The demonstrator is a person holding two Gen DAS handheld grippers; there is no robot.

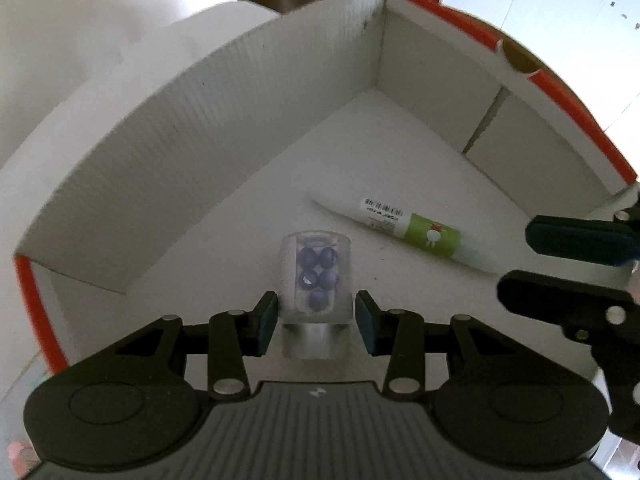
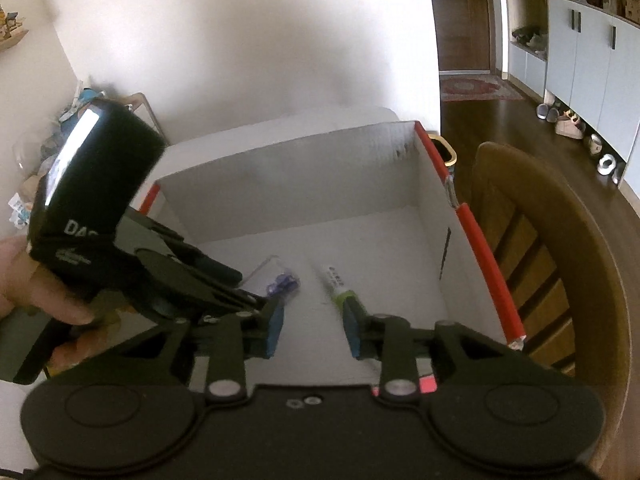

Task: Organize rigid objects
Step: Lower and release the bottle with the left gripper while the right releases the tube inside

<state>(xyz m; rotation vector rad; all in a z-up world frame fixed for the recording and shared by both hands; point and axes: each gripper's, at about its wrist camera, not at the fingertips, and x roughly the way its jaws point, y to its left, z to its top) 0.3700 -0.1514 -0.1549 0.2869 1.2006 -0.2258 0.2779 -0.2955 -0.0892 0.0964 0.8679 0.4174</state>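
A clear jar [image 1: 316,276] with several purple beads inside sits low over the floor of a white cardboard box [image 1: 200,160] with a red rim. My left gripper [image 1: 316,316] is shut on the jar, one blue pad against each side. To its right a white tube [image 1: 408,232] with a green band and a barcode lies flat on the box floor. My right gripper [image 1: 520,262] reaches in from the right edge, its tips near the tube's thick end. In the right wrist view my right gripper [image 2: 314,324] is open and empty; the tube [image 2: 338,284] lies just beyond its right pad, and the jar [image 2: 282,282] shows partly behind my left gripper [image 2: 240,286].
The box [image 2: 300,184] has tall walls on all visible sides. A hand [image 2: 32,300] holds the left gripper's black body. A wooden chair [image 2: 540,260] stands right of the box, with a dark wood floor, cabinets and shoes beyond it. Clutter [image 2: 48,140] lies at the far left.
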